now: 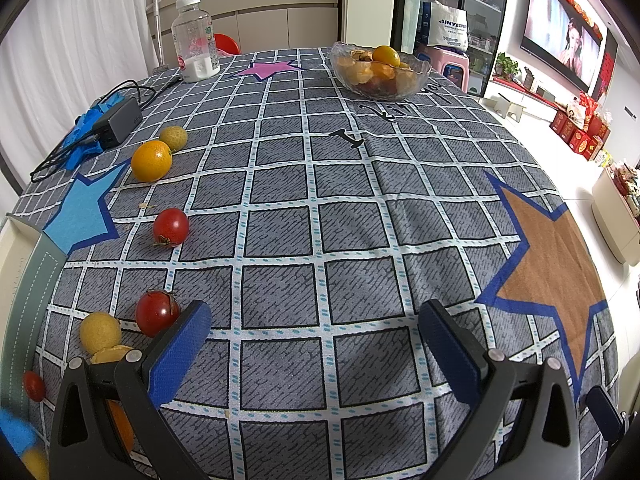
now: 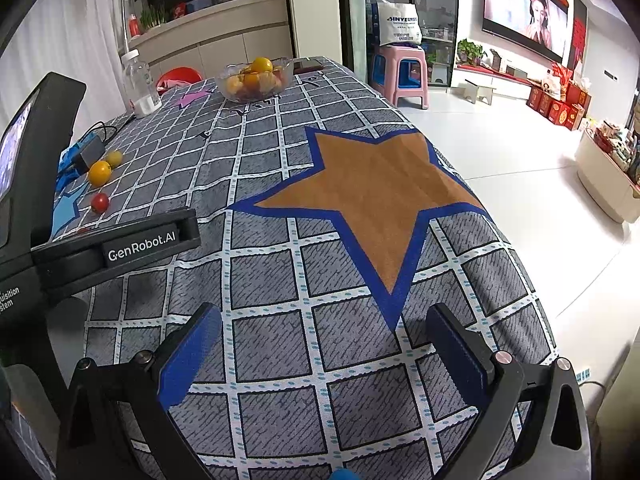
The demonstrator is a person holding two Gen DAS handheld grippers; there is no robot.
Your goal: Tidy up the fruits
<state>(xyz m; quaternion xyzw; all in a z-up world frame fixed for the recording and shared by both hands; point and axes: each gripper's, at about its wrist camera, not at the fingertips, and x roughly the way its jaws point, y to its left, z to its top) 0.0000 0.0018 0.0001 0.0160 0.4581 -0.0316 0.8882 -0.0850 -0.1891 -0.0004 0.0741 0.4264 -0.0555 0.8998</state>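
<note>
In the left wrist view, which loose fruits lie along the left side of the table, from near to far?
Round yellow fruit → dark red cherry tomato → bright red cherry tomato → orange round citrus fruit → small greenish-yellow fruit.

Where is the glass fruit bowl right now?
The bowl sits at the table's far end in both views, right of the plastic bottle and beyond the pink star.

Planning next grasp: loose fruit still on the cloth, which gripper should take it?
Left. The left gripper is open, with a red tomato beside its left finger. The right gripper is open over bare tablecloth.
</note>
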